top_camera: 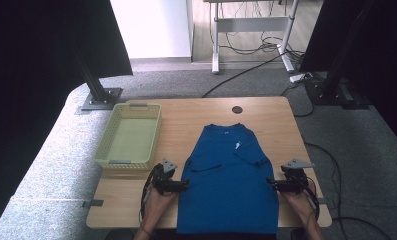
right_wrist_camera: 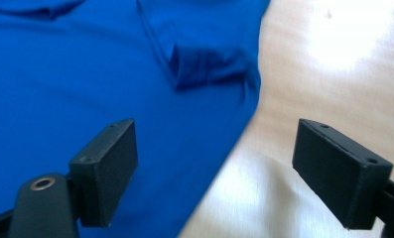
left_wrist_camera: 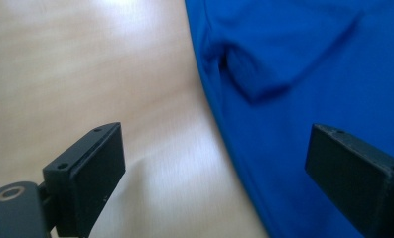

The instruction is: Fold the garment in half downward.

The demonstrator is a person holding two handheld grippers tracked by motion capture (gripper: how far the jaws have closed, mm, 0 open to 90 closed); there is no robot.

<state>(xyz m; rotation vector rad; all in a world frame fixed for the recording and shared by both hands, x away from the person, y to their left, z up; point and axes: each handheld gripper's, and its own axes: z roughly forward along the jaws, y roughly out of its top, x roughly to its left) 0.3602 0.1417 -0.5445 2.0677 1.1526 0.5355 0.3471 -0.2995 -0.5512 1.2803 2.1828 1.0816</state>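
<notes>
A blue T-shirt [top_camera: 228, 180] lies flat on the wooden desk [top_camera: 186, 115], with the collar far from the person and the hem at the near edge. Both sleeves are already folded inward. The left claw [top_camera: 185, 185] stands at the left side edge of the shirt, and the right claw [top_camera: 269, 182] at the right side edge. In each gripper view the two jaws are wide apart, with the border of the cloth between them, and they hold nothing.

In my judgement the next move is to take both side edges. The risk is that a jaw closes on only the top layer, or slides over the thin cloth against the desk and catches nothing. If one side is gripped higher than the other, the fold can become crooked. The yellow basket [top_camera: 130, 136] stands well apart, at the left.
</notes>
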